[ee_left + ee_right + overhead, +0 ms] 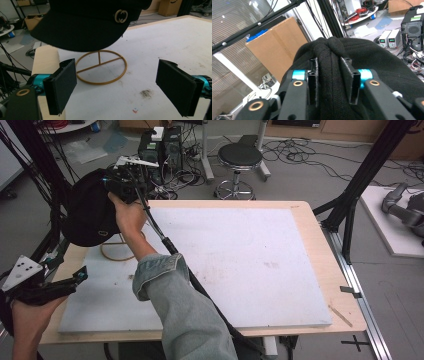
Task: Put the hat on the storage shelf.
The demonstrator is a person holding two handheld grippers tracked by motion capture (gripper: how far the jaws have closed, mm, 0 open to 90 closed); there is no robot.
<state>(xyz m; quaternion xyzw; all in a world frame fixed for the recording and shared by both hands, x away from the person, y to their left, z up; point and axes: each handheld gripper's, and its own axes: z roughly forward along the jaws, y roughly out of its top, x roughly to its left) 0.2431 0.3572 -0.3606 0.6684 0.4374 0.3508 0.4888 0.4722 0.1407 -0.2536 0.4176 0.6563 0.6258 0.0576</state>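
My right claw (333, 81) pinching fold of black cap (362, 65) at crown; cap sits on gold wire stand (101, 67), ahead of my left claw (122, 87), which hangs open, empty. Cap soft, light, floppy knit; grip crown fold, not brim. White worktop (240, 265) scuffed, stained. Room cluttered: cables, stool (240, 157), boxes.

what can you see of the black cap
The cap is black, of a knit-looking cloth, with a stiff brim and a gold interlocking-ring emblem on its front band. It sits above a gold wire stand with a ring base at the table's far left corner. The right gripper has a fold of the crown bunched between its jaws. The left gripper stands open, apart from it.
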